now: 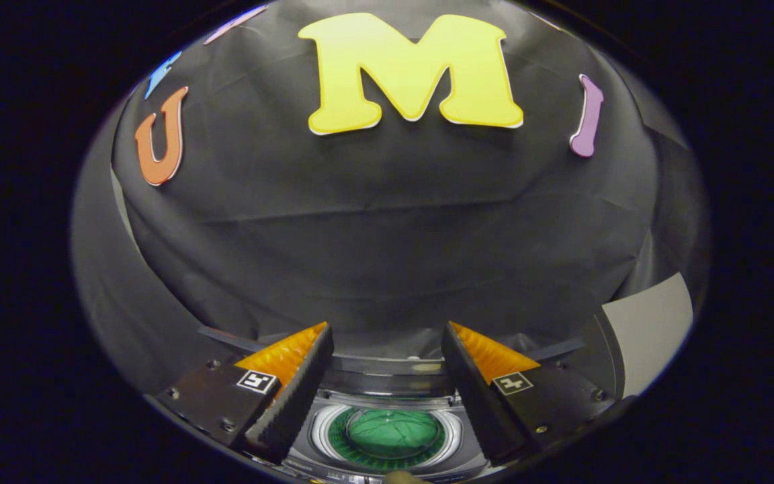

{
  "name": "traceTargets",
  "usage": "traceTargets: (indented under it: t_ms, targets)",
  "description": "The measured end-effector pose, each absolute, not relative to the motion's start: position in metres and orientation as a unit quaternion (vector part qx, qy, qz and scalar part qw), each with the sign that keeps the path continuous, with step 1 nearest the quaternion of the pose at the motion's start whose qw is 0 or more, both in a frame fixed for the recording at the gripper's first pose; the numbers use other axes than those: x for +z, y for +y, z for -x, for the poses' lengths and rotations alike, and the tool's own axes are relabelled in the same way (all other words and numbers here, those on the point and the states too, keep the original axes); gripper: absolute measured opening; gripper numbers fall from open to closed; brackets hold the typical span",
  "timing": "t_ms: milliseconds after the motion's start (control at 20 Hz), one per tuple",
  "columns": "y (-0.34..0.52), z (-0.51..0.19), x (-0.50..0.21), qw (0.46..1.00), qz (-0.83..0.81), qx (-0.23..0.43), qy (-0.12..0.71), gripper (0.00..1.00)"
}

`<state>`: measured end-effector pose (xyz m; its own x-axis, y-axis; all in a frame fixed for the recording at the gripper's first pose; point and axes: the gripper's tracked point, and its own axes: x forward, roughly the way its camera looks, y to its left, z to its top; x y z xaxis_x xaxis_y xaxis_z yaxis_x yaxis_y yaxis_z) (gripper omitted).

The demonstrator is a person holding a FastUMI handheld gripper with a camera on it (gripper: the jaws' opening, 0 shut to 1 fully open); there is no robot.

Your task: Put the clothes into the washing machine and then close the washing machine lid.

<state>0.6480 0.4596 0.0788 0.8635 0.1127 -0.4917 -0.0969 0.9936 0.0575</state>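
My gripper (pixel 387 336) hangs open, its two orange-backed black fingers (pixel 293 390) spread wide with nothing between them. Below and between the fingers sits the washing machine (pixel 387 396), seen from above, with a round silver-rimmed opening. A green garment (pixel 392 433) lies bunched inside the drum. The fingers are above the machine and apart from it. I cannot tell from here where the lid stands; a dark raised band (pixel 387 366) runs along the machine's far side.
The booth's black cloth wall (pixel 387 235) rises straight ahead beyond the machine. A pale grey panel (pixel 649 323) stands at the right, past the right finger. A small tan object (pixel 404 478) pokes in at the near edge of the machine.
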Motion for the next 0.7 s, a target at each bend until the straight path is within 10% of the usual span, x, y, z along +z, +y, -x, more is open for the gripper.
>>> traceTargets:
  t_ms: [700]
  targets:
    - [0.454, -0.514, 0.006, 0.961, -0.01, 0.074, 0.267, 1.0]
